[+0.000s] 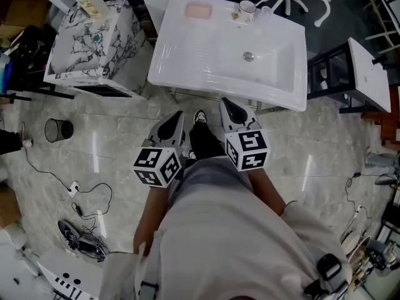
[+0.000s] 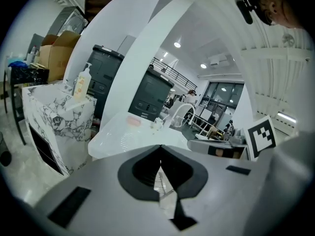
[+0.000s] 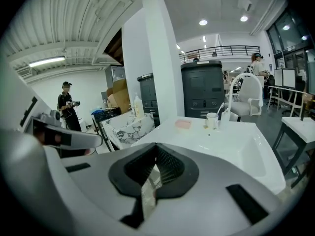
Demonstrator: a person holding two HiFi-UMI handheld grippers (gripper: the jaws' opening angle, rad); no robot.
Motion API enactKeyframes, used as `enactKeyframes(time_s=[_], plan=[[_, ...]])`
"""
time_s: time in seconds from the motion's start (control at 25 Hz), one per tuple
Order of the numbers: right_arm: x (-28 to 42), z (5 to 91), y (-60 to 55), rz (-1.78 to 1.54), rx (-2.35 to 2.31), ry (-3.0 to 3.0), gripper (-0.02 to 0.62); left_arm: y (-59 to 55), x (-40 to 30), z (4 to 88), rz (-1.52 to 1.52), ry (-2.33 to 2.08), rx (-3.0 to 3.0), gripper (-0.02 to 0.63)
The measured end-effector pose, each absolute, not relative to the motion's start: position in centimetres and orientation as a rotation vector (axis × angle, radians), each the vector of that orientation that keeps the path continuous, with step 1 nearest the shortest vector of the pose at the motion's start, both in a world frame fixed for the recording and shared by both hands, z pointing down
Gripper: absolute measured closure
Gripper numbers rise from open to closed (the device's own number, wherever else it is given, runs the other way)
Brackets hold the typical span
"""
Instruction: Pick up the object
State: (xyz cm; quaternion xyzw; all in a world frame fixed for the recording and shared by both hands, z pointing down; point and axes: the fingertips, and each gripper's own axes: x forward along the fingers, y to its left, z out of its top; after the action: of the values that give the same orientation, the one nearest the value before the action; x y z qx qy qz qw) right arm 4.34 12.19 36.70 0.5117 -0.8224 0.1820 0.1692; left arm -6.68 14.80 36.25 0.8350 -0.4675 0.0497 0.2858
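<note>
- White washbasin (image 1: 187, 61), upper middle of the head view: its bowl holds only the drain (image 1: 249, 56); two small things sit on its back rim.
- Marble cabinet (image 1: 87, 49), upper left, with a pump bottle (image 2: 83, 82) standing upright on top.
- Left gripper (image 1: 175, 117) and right gripper (image 1: 228, 103), at frame centre below the basin's front edge: both claws are pinched together with nothing between them, and both point toward the basin.
- Mesh waste bin (image 1: 57, 130), left middle, on the floor; its contents cannot be made out.
- Cup (image 1: 247, 8), upright on the rim, with a toothbrush (image 1: 262, 2) in it leaning right.
- Pink bar (image 1: 197, 10), flat on the rim left of the cup, long axis left-right. Which of these two the task means cannot be told.
</note>
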Motion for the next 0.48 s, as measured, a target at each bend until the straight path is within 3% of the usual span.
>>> enactKeyframes(time_s=[0.48], plan=[[3.6,38.2,3.9,0.571,1.418,-2.319,0.584,6.2,-7.2,37.2,0.175,-1.240,2.204,0.606]])
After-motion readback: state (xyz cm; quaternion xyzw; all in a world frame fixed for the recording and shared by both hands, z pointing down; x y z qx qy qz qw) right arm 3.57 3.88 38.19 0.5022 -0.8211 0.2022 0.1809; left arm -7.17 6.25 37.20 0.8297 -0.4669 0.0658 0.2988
